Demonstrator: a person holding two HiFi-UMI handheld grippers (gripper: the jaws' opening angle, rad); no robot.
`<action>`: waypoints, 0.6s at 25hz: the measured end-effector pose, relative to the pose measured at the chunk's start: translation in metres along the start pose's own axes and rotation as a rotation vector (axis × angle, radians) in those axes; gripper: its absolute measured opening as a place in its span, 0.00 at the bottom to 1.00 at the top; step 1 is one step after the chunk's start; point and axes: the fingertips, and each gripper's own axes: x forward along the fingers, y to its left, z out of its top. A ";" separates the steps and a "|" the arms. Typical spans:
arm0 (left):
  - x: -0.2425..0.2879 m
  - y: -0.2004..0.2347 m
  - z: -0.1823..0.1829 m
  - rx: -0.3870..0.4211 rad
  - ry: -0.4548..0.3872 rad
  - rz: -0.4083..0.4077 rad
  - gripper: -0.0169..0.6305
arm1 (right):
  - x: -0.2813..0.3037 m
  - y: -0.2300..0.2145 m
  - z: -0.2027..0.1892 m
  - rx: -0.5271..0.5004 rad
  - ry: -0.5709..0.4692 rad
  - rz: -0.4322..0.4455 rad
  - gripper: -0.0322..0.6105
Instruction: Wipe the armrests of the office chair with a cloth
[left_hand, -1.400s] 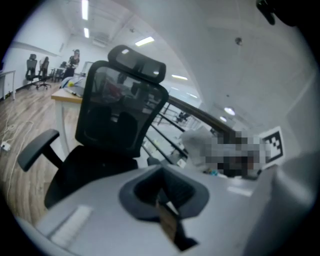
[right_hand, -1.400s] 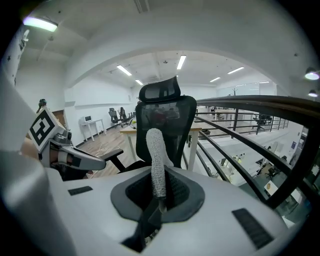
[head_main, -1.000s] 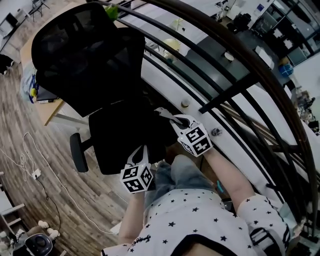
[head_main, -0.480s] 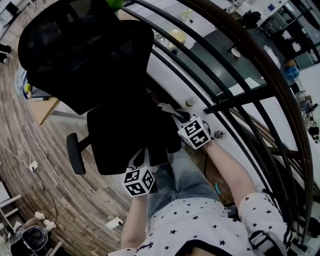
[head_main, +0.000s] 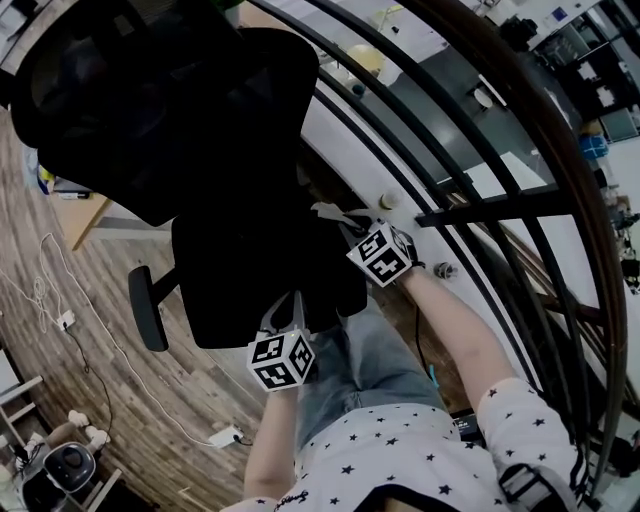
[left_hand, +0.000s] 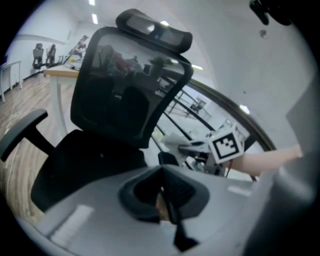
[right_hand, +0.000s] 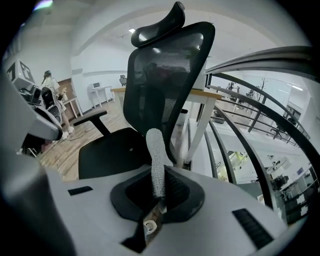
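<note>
A black mesh office chair (head_main: 200, 140) stands in front of me, its seat (head_main: 250, 270) just beyond both grippers. Its left armrest (head_main: 147, 308) sticks out at the seat's left side; the right armrest is hidden. My right gripper (head_main: 338, 217) is at the seat's right edge, shut on a grey cloth (head_main: 326, 211). In the right gripper view the cloth (right_hand: 156, 160) stands up as a narrow strip from the shut jaws of that gripper (right_hand: 159, 192). My left gripper (head_main: 285, 312) hovers at the seat's near edge. Seen in its own view, the left gripper (left_hand: 162, 181) is shut and holds nothing.
A curved black railing (head_main: 480, 150) runs close along the right of the chair. A wooden desk (head_main: 85, 220) stands behind the chair at left. Cables (head_main: 60, 300) and a power strip (head_main: 225, 437) lie on the wood floor. The person's legs (head_main: 370, 360) are below the grippers.
The chair fills more of the head view now. The right gripper with the cloth has moved slightly up along the seat's right side; the left has hardly moved.
</note>
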 end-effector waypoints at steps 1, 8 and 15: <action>0.002 0.000 0.000 -0.002 0.005 0.000 0.04 | 0.004 0.000 0.001 -0.003 0.005 0.007 0.09; 0.008 0.000 -0.005 0.006 0.034 0.000 0.04 | 0.029 0.003 -0.003 -0.034 0.052 0.048 0.09; 0.010 0.003 -0.013 0.000 0.033 0.010 0.04 | 0.040 0.010 -0.019 -0.035 0.085 0.076 0.09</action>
